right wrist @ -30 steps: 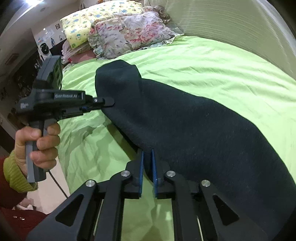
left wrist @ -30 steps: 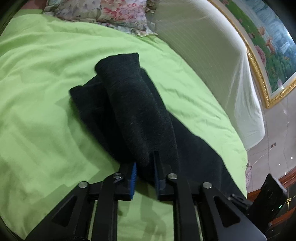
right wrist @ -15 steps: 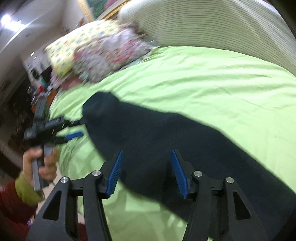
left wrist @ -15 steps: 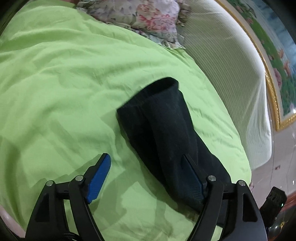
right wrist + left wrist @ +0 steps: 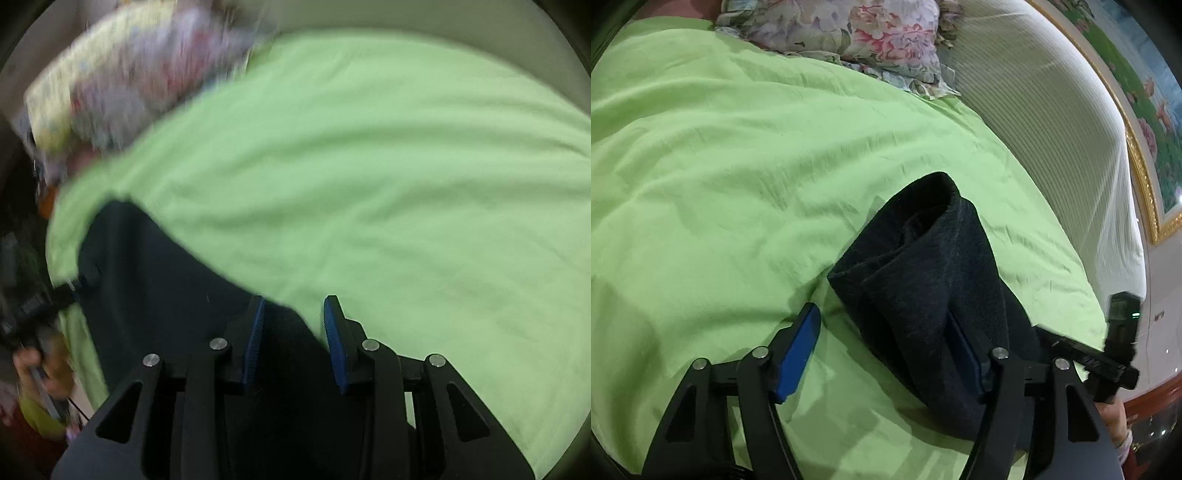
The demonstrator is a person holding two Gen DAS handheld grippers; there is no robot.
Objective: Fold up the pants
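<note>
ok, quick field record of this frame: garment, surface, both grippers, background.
garment: dark pants, lying in a folded bundle on the bed
surface: green bedsheet, wrinkled
left gripper: open, pants fabric draped over one finger
right gripper: open, straddling the pants edge; view motion-blurred
background: floral pillow, white headboard, framed painting
fold state: cannot tell whether it is finished

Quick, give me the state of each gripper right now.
Left gripper: open, jaws wide; the dark pants lie between them, not clamped.
Right gripper: open, jaws apart over the pants' edge, gripping nothing.
</note>
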